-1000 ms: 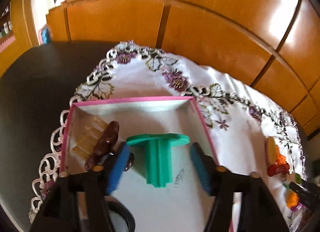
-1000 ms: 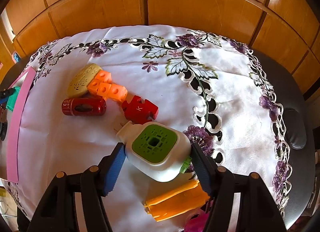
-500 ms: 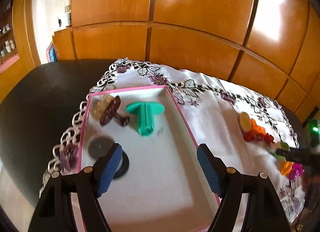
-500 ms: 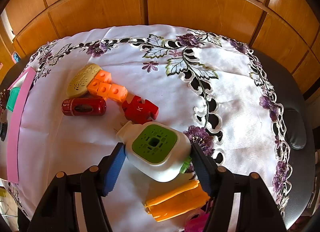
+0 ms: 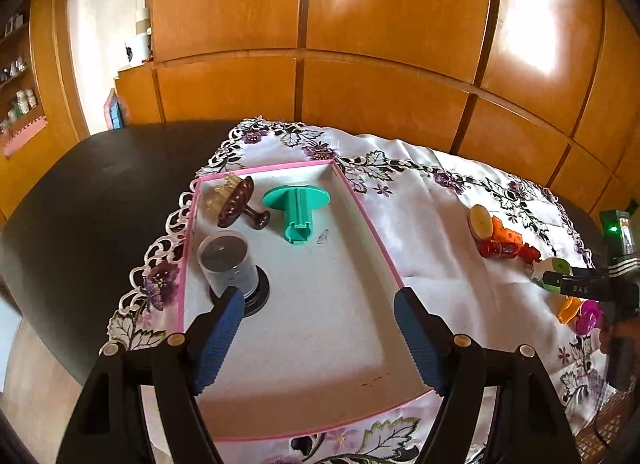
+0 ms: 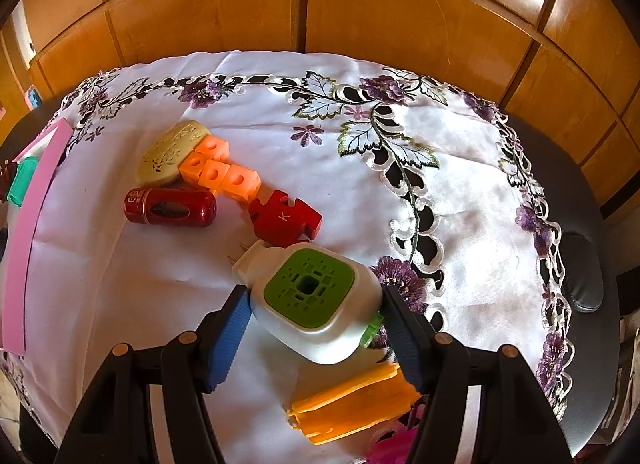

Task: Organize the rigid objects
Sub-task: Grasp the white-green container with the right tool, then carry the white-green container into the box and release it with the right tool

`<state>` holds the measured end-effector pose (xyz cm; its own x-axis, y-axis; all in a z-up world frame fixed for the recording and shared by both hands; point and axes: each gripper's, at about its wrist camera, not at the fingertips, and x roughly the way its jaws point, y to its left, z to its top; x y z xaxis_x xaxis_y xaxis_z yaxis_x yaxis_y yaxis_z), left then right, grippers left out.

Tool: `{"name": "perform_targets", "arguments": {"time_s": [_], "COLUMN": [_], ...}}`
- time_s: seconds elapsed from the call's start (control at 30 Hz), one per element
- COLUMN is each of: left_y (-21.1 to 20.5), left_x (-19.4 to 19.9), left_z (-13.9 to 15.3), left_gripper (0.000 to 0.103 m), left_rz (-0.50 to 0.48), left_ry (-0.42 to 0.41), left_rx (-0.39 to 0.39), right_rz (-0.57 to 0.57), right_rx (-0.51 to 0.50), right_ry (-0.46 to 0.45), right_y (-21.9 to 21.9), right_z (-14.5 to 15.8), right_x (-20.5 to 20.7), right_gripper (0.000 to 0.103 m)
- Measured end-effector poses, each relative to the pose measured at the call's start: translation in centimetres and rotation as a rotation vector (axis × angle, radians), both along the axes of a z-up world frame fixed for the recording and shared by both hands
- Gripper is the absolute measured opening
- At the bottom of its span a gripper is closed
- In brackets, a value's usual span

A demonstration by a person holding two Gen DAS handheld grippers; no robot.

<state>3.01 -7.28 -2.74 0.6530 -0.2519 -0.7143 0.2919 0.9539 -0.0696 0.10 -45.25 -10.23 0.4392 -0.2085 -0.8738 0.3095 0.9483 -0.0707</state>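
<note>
Three items inside pink tray

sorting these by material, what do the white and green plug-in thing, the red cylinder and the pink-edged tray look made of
Plug-in device: looks like hard moulded plastic, smooth glossy white shell, matte green vented cap.
Red cylinder: very shiny with sharp highlights; lacquered metal or glossy plastic, cannot tell which.
Tray: probably cardboard, with thin flat walls, pink edges and a matte white, slightly scuffed floor.

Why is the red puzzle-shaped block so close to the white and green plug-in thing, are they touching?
Cannot tell. In the right wrist view the red puzzle-shaped block meets the neck of the white and green plug-in device in the picture, but the device's raised end may simply overlap it.
</note>
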Motion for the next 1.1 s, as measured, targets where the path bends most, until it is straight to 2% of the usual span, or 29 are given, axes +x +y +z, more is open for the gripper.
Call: {"name": "perform_targets", "arguments": {"time_s": [0.27, 0.43, 0.53, 0.73, 0.9, 1.1], "left_y": [0.5, 1.1, 1.5, 2.4, 4.2, 6.1], "left_x": [-0.3, -0.3, -0.3, -0.1, 0.1, -0.2], "left_z": [0.1, -0.2, -0.3, -0.5, -0.6, -0.3], "left_gripper": [0.078, 0.078, 0.078, 0.078, 0.078, 0.078], "left_rz": [0.007, 0.022, 0.03, 0.045, 0.082, 0.12], "left_ry": [0.001, 0.011, 0.014, 0.029, 0.042, 0.031], "left_rx": [0.005, 0.005, 0.002, -0.008, -0.04, -0.055], "right_rz": [0.023, 0.081, 0.128, 0.119, 0.082, 0.191], "right_rx": [-0.025, 0.029, 0.015, 0.042, 0.137, 0.208], "right_ry": [0.002, -0.022, -0.006, -0.014, -0.076, -0.195], "right_y": [0.6, 1.3, 2.4, 2.4, 2.4, 8.1], "right_z": [-0.1, 0.2, -0.1, 0.2, 1.7, 5.1], "right_x": [0.0, 0.0, 0.2, 0.1, -0.4, -0.2], "right_gripper": [0.067, 0.067, 0.067, 0.067, 0.066, 0.067]}}
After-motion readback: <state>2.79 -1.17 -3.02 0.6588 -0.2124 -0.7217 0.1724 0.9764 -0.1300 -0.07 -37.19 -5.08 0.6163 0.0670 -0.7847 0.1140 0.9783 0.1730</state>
